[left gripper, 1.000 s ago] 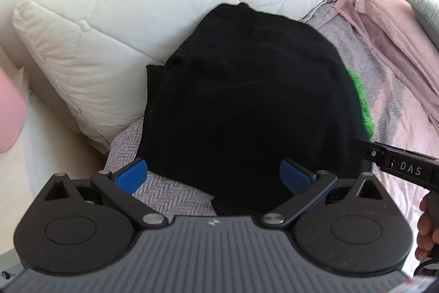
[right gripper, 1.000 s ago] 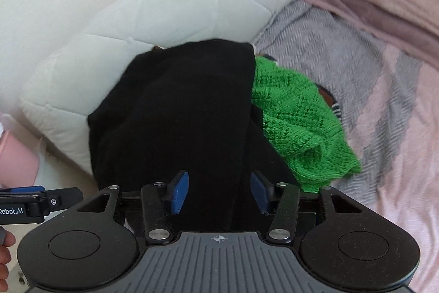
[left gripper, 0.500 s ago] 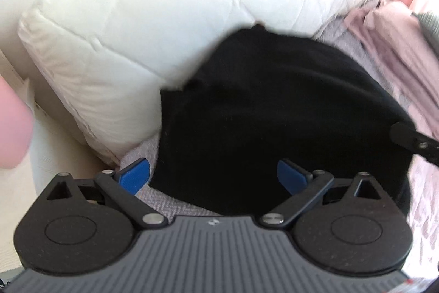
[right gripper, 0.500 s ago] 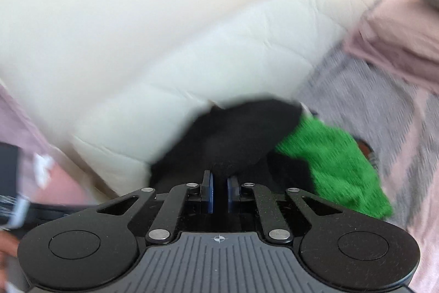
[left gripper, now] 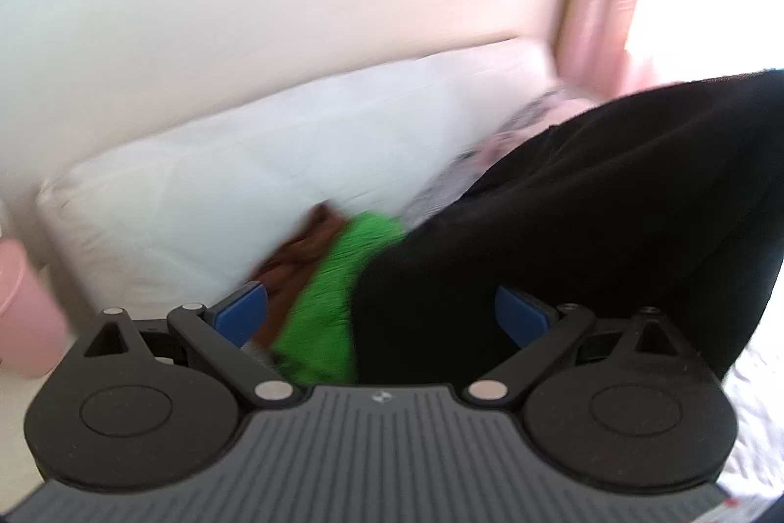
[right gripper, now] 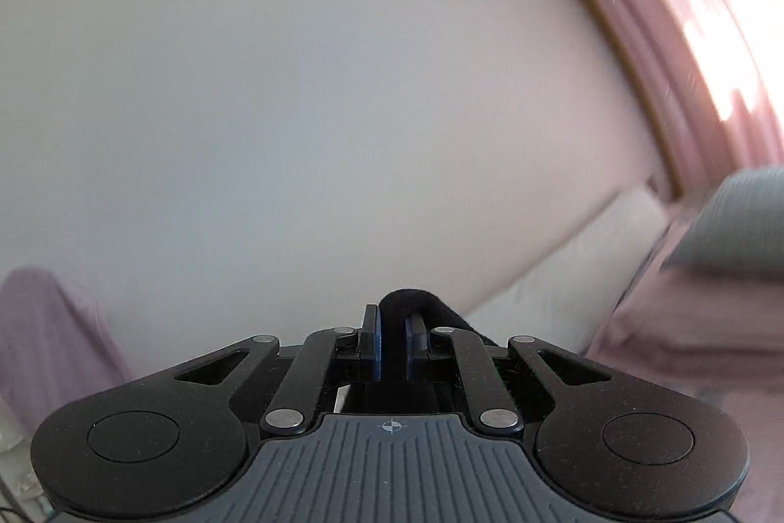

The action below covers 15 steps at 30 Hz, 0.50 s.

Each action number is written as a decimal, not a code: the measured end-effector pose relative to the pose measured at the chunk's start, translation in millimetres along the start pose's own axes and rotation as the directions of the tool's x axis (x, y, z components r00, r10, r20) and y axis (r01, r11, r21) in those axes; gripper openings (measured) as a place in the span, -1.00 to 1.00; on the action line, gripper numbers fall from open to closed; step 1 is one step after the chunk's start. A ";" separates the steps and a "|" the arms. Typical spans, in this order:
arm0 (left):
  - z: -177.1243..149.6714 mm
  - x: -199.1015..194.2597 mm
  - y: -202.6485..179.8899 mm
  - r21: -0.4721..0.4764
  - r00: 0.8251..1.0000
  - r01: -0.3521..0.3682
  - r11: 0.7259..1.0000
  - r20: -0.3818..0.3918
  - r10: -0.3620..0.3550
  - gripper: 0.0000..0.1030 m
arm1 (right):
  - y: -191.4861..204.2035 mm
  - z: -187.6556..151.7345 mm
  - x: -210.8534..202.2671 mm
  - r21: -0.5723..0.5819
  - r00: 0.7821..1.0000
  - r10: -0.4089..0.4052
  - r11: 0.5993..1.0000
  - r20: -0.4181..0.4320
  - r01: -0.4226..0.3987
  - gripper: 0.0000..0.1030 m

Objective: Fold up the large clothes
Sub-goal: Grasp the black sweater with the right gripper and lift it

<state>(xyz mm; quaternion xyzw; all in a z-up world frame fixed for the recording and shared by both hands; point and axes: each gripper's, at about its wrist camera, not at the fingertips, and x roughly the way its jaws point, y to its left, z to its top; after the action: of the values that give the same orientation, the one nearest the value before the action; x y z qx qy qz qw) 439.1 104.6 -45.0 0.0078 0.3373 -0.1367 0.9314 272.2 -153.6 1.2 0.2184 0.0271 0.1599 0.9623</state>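
A large black garment [left gripper: 612, 209] hangs lifted at the right of the left wrist view, blurred by motion. My right gripper [right gripper: 392, 346] is shut on a fold of the black garment [right gripper: 416, 302], raised and pointing at the wall. My left gripper [left gripper: 382, 317] stands open, its blue pads wide apart, with nothing held between them. Just beyond it lie a green knitted garment [left gripper: 338, 283] and a brown piece of clothing [left gripper: 304, 248] against the white quilted pillow [left gripper: 255, 180].
A pale wall [right gripper: 318, 82] fills most of the right wrist view. Pink curtains [right gripper: 686, 33] hang at the right. Pink bedding [right gripper: 686, 327] and a grey cushion [right gripper: 735, 219] lie at the right. A pink object [left gripper: 19, 307] sits at the far left.
My right gripper has shut on the black garment and lifted it up and rightward, uncovering the green and brown clothes. Both views have tilted up toward the wall.
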 end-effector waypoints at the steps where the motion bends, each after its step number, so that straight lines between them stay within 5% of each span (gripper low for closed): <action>1: 0.2 -10.3 -14.7 0.019 1.000 0.029 0.999 0.012 -0.029 0.90 | -0.4 14.4 -19.3 -0.016 0.999 -0.017 1.000 0.037 0.018 -0.91; 6: -7.5 -53.7 -97.9 0.107 0.982 0.178 0.978 0.038 -0.183 0.90 | -7.8 81.0 -118.1 -0.090 0.972 -0.140 0.983 0.190 0.159 -0.90; 9: -21.8 -74.5 -154.2 0.161 0.961 0.269 0.950 0.020 -0.276 0.90 | -18.1 104.3 -175.7 -0.112 0.943 -0.261 0.951 0.208 0.288 -0.88; 11: -38.5 -87.4 -191.3 0.185 0.944 0.327 0.927 -0.009 -0.331 0.90 | -30.4 112.6 -207.4 -0.117 0.927 -0.352 0.923 0.130 0.367 -0.78; 12: -48.1 -92.1 -210.7 0.196 0.935 0.354 0.915 -0.032 -0.354 0.91 | -38.4 113.5 -216.7 -0.139 0.915 -0.402 0.904 0.041 0.404 -0.48; 13: -61.2 -96.3 -229.3 0.206 0.926 0.376 0.903 -0.060 -0.372 0.91 | -44.9 110.9 -230.8 -0.157 0.883 -0.469 0.873 -0.014 0.462 -0.16; 15: -87.1 -103.2 -265.5 0.230 0.912 0.410 0.882 -0.127 -0.391 0.91 | -56.4 101.2 -268.5 -0.174 0.825 -0.562 0.820 -0.063 0.545 0.01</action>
<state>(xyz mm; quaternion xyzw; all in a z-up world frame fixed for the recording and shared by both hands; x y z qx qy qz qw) 239.7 -115.9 -26.5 0.0613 0.3471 -0.3674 0.8607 46.9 -329.2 63.6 0.1196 0.1312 -0.1133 0.9776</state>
